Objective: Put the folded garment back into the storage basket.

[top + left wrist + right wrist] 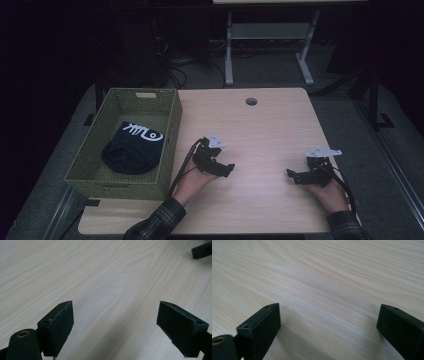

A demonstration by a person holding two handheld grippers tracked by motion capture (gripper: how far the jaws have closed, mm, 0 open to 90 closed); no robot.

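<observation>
1. The left gripper [226,169] rests low over the desk [265,125], a little left of the middle and toward the near edge; its jaws stand wide apart with nothing but bare wood between them
2. The right gripper [292,175] sits near the desk's near right corner, its jaws likewise spread wide and holding nothing
3. In the left gripper view, the pads [61,326] frame pale wood grain, and a tip of the right gripper shows at the upper right corner
4. A dark folded garment [134,147] with white lettering, nearest to the left gripper, lies inside the woven green basket [170,142]
5. The basket stands along the desk's left edge, its near corner overhanging that edge, just beside the left hand [195,182]
</observation>
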